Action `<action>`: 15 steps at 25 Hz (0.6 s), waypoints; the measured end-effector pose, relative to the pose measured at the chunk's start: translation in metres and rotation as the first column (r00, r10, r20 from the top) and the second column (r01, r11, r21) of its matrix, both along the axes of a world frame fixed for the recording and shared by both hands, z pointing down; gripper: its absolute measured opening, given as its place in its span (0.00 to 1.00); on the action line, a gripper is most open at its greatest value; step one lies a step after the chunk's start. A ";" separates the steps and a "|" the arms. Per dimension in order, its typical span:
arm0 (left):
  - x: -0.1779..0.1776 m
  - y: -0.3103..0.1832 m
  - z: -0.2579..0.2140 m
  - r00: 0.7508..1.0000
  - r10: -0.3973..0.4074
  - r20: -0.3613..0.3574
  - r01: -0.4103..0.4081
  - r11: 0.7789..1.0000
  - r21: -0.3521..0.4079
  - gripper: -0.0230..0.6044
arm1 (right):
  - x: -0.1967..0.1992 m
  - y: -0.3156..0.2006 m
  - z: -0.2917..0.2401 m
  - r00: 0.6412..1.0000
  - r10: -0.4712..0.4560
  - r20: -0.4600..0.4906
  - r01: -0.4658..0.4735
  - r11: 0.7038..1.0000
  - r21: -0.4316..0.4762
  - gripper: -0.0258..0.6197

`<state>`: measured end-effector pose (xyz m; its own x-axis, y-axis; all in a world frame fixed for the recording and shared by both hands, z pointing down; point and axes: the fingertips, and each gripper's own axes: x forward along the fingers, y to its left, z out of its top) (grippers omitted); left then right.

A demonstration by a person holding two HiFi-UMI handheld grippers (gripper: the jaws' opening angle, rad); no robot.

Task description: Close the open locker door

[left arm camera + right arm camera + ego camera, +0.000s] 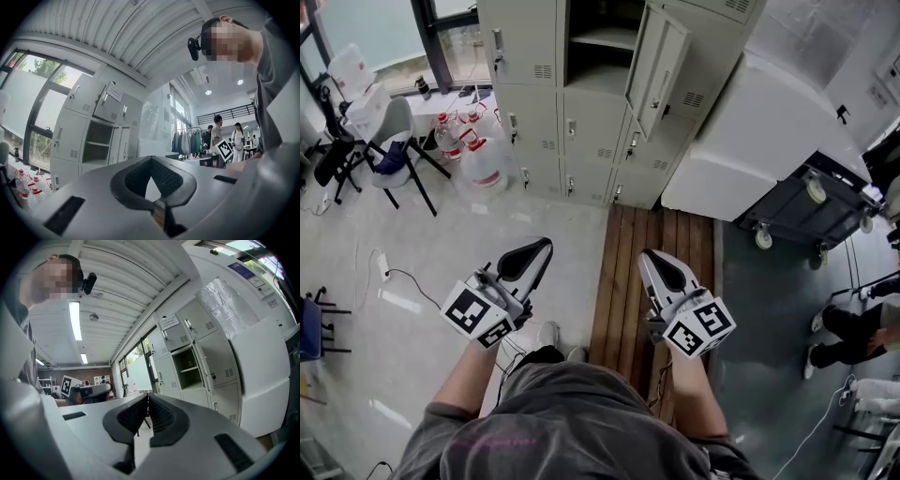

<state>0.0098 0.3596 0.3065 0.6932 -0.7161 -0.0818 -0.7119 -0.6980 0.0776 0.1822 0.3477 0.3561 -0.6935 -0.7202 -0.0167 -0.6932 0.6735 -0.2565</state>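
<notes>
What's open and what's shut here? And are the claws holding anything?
locker door, open, swung out from its compartment.
locker compartment, uncovered, shelf showing.
other locker doors, shut.
left claw, shut, holding nothing.
right claw, shut, holding nothing.
water jug, standing upright.

The right gripper [148,398], jaws together and empty, points toward the open locker door [205,365].
</notes>
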 end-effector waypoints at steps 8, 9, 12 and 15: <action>-0.001 -0.020 0.002 1.000 -0.009 -0.003 0.009 1.000 0.008 0.06 | 0.001 -0.022 0.004 1.000 -0.011 0.008 0.011 1.000 -0.002 0.07; -0.001 -0.024 0.002 1.000 -0.009 -0.002 0.009 1.000 0.011 0.06 | 0.001 -0.026 0.003 1.000 -0.012 0.008 0.012 1.000 0.002 0.07; -0.002 -0.039 0.001 1.000 -0.007 -0.001 0.007 1.000 0.022 0.06 | 0.001 -0.041 0.002 1.000 -0.006 0.007 0.006 1.000 0.013 0.07; -0.005 -0.056 0.001 1.000 -0.002 0.000 0.002 1.000 0.027 0.06 | -0.002 -0.057 0.003 1.000 -0.001 0.010 0.001 1.000 0.017 0.07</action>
<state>0.0045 0.3037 0.3071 0.6914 -0.7153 -0.1014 -0.7136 -0.6981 0.0587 0.1805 0.2903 0.3591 -0.6937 -0.7194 -0.0357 -0.6902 0.6781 -0.2524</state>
